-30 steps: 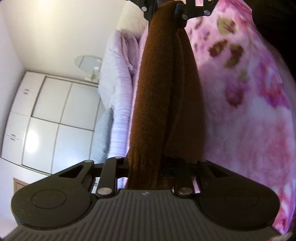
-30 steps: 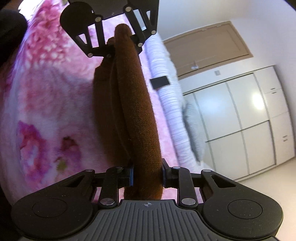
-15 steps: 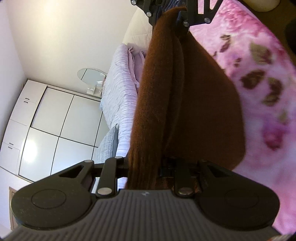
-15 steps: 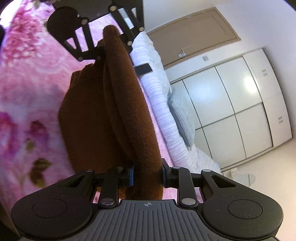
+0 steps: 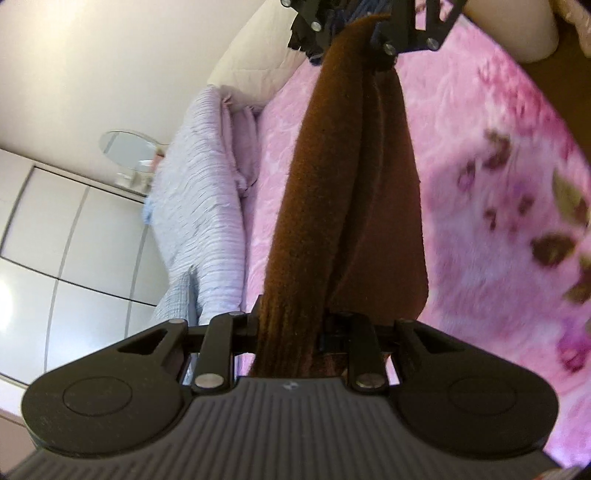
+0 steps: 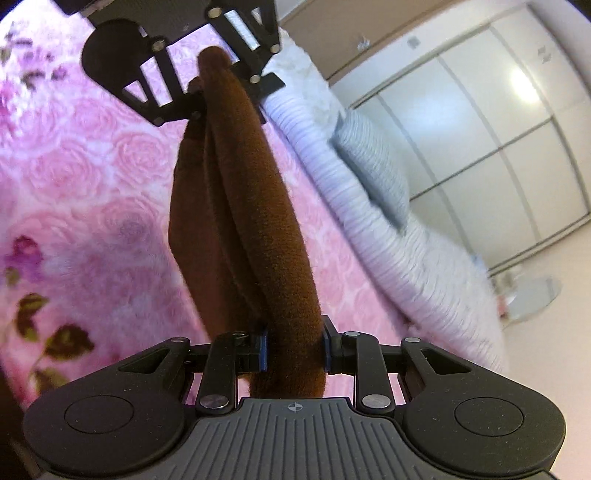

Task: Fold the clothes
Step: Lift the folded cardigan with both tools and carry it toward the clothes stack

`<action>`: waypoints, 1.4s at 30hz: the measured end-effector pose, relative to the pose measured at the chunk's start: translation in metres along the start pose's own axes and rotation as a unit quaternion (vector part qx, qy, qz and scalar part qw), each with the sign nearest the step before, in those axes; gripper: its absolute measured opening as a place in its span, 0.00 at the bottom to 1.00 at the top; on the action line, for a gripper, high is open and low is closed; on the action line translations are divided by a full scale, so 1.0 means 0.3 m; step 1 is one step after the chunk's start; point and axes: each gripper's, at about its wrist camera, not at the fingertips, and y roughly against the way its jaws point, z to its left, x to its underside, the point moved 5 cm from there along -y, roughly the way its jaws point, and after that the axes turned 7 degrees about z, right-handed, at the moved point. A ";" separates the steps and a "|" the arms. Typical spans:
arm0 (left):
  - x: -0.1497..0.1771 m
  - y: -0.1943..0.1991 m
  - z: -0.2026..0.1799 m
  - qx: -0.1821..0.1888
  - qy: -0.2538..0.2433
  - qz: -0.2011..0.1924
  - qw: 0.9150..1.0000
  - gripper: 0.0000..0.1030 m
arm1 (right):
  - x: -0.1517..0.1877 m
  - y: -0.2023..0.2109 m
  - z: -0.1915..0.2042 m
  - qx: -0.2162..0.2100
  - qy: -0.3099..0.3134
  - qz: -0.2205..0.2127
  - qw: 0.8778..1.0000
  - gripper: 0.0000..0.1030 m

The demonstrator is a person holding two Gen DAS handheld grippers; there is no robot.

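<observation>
A brown fuzzy garment (image 5: pixel 332 206) hangs stretched between my two grippers, folded into long layers above the pink flowered blanket (image 5: pixel 498 184). My left gripper (image 5: pixel 290 332) is shut on one end of it, the cloth bunched between the pads. The right gripper (image 5: pixel 373 33) shows at the top of the left wrist view, clamping the far end. In the right wrist view the same brown garment (image 6: pixel 258 221) runs from my right gripper (image 6: pixel 295 354), shut on it, up to the left gripper (image 6: pixel 218 92) at the top. The lower folds hang off the blanket.
A lilac striped duvet (image 5: pixel 207 221) is heaped along the far side of the bed (image 6: pixel 92 166), with a grey pillow (image 6: pixel 373 166). White wardrobe doors (image 6: pixel 498 147), a wooden door (image 6: pixel 369 40) and a round glass table (image 5: pixel 129 147) stand beyond. A person's sleeve (image 5: pixel 517 33) shows top right.
Both grippers have risen with the garment held taut between them. Half a second ago it hung as a wide sheet; now it hangs narrower, and the views have swung across the room.
</observation>
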 end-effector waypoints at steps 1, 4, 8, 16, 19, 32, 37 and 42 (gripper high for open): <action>-0.041 0.025 0.033 0.010 0.000 0.002 1.000 0.21 | 0.008 0.039 -0.049 -0.012 -0.006 0.007 1.000 0.25; -0.192 0.091 0.123 0.021 -0.001 0.003 1.000 0.21 | 0.058 0.171 -0.198 -0.032 -0.014 0.019 0.999 0.24; -0.390 0.168 0.231 0.030 0.000 0.002 1.000 0.21 | 0.159 0.302 -0.370 -0.030 -0.019 0.025 0.999 0.24; -0.692 0.207 0.325 0.029 -0.017 -0.035 0.999 0.21 | 0.372 0.500 -0.627 -0.003 -0.054 0.050 0.997 0.24; -0.759 0.188 0.324 0.037 -0.030 -0.057 0.997 0.21 | 0.431 0.537 -0.675 0.005 -0.073 0.067 0.995 0.24; -0.979 0.032 0.303 0.075 -0.078 -0.167 0.980 0.21 | 0.603 0.537 -0.773 0.027 -0.134 0.170 0.976 0.24; -1.023 -0.012 0.301 0.086 -0.103 -0.196 0.971 0.21 | 0.626 0.496 -0.785 0.037 -0.154 0.195 0.968 0.24; -1.100 -0.027 0.316 0.098 -0.118 -0.220 0.963 0.21 | 0.672 0.503 -0.798 0.040 -0.177 0.208 0.961 0.24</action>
